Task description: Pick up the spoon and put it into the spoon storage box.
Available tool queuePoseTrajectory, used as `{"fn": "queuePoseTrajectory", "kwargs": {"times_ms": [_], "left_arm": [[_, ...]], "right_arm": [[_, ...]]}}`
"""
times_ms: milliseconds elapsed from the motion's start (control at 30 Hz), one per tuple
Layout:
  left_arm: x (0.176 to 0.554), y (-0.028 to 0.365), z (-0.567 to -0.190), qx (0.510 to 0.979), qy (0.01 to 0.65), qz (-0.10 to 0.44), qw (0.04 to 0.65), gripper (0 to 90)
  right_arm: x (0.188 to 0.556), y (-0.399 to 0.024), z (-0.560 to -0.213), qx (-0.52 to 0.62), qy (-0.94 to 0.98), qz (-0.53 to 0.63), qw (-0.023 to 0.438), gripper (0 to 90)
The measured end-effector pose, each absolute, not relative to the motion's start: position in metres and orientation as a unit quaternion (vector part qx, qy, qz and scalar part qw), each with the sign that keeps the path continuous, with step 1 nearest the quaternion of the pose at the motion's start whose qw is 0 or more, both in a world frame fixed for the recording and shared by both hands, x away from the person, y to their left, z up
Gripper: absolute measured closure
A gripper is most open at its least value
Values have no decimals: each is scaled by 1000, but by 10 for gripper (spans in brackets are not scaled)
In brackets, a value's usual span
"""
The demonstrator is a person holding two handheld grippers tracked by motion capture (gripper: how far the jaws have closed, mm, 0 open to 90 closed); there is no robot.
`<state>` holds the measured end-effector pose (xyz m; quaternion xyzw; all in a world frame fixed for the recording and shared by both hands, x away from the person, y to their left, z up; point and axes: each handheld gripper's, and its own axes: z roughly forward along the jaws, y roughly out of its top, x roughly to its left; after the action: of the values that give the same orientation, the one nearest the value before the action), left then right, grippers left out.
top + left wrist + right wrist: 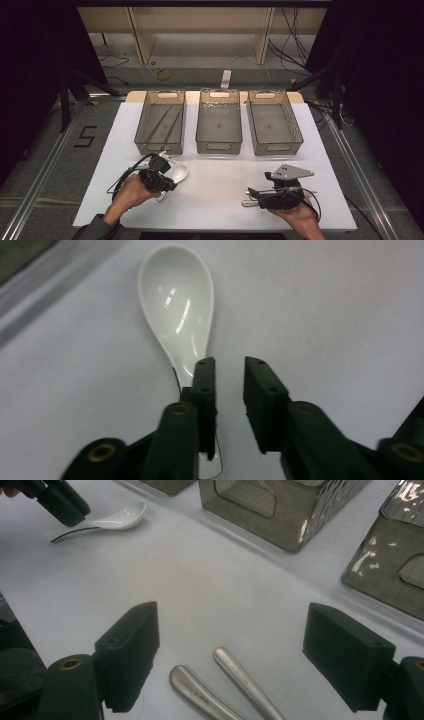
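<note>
White sheeting covers the table (220, 200), and along its far edge stand three smoked, see-through plastic bins side by side; the left bin (161, 122) already holds a pair of long dark chopsticks (165, 124), while the middle bin (219, 122) and the right bin (274, 122) look empty.

The left gripper (229, 390) stands over the handle of a glossy white ceramic soup spoon (176, 305), which lies flat on the sheet near the front left, bowl up and pointing away. Its jaws are parted, and the handle passes under the left jaw rather than through the gap, so nothing is grasped. The right gripper (232, 650) rests wide apart over the rounded ends of two brushed-metal utensil handles (220, 685) lying on the sheet near the front right; it is released too.

The work appears to be sorting cutlery into the bins. To lift the spoon cleanly, the left hand would do well to shift sideways until the handle sits centred between the pads, then lower until the tips nearly meet the sheet before closing. Glazed ceramic is slick and the handle is curved, so a grip close to the bowl's neck, square across the handle, should keep it from swivelling or squirting out. A slow, level lift is wise, since the bowl's weight will tend to tip it forward.
</note>
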<state>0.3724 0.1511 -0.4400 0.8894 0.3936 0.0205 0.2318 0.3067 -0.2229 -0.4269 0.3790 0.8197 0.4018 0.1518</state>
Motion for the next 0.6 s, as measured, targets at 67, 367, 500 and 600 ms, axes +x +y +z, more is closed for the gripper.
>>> {"fn": "queuePoseTrajectory", "kwargs": {"times_ms": [67, 367, 500, 600], "left_arm": [[373, 152, -438, 889, 397, 28, 228, 622], [376, 150, -449, 889, 415, 38, 187, 314], [376, 150, -452, 890, 417, 39, 179, 342], [376, 150, -455, 893, 415, 39, 171, 405]], "right_arm": [[307, -223, -427, 379, 820, 402, 152, 233], [306, -223, -427, 379, 820, 402, 151, 233], [306, -222, -427, 379, 819, 402, 151, 233], [306, -222, -427, 379, 820, 402, 150, 233]]}}
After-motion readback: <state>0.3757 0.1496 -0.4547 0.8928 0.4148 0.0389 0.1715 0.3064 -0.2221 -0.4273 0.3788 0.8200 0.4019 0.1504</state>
